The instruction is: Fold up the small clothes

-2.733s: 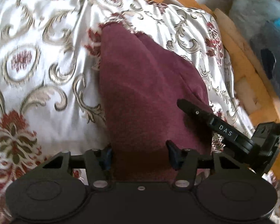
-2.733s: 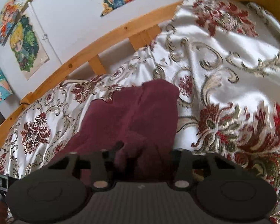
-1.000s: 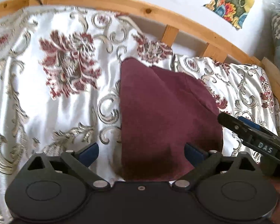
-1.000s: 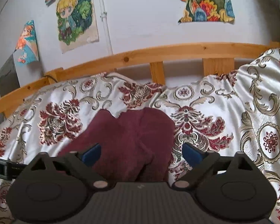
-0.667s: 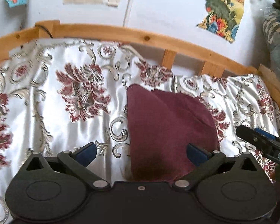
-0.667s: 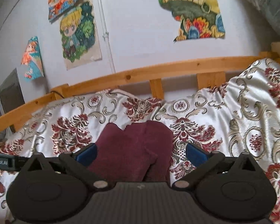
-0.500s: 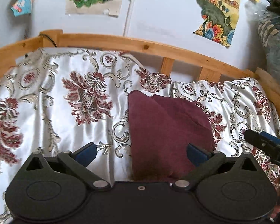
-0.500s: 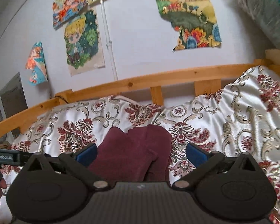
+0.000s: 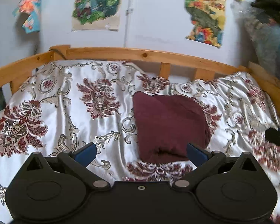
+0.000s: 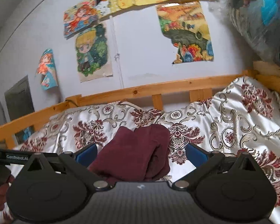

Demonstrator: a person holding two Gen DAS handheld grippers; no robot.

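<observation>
1. The maroon cloth (image 9: pixel 169 127) lies folded into a compact bundle on the bed's floral cover (image 9: pixel 65 108), toward the wooden rail (image 9: pixel 140 55).
2. The left tongs (image 9: pixel 141 152) are spread wide and hold nothing; the blue pads (image 9: pixel 85 152) sit apart, short of the cloth's near edge.
3. The right tongs (image 10: pixel 141 154) are also spread wide and empty, raised above the cloth (image 10: pixel 134 151), whose near part shows between the fingers.
4. In the left view, the right tongs' dark tip (image 9: pixel 277 138) shows at the right edge, well apart from the cloth.
5. Posters (image 10: pixel 92 52) hang on the wall behind the rail.
6. A bagged bundle (image 10: pixel 261 18) sits at upper right.
</observation>
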